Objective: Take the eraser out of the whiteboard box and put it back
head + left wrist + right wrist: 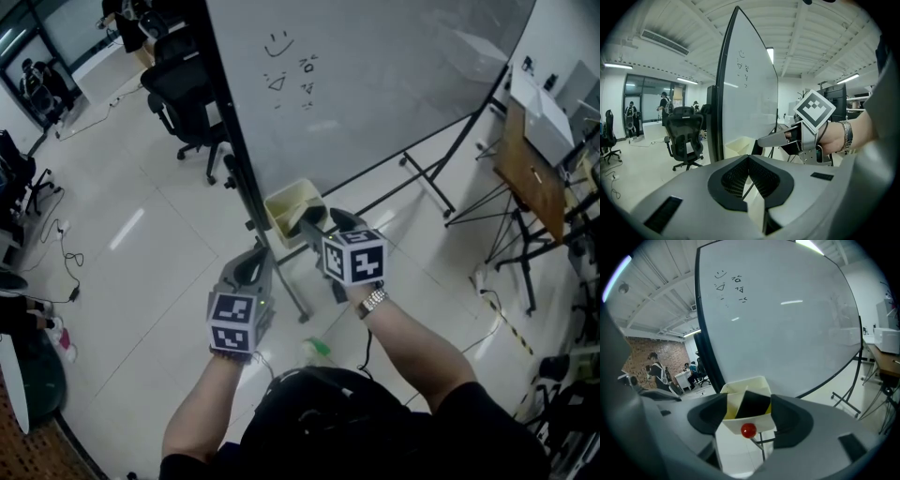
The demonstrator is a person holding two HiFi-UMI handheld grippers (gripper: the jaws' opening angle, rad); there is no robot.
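left gripper (749,159): mine's pinched shut, empty
right gripper (749,418): spread wide at the whiteboard box (761,422)
eraser (752,404): sitting in box

The whiteboard box (733,423) is cream and open-topped, sitting at the lower edge of the whiteboard (787,324); a red round dot (748,430) marks its front wall; the eraser (752,404), black with a yellow edge, stands tilted inside it, its top showing above the front wall.
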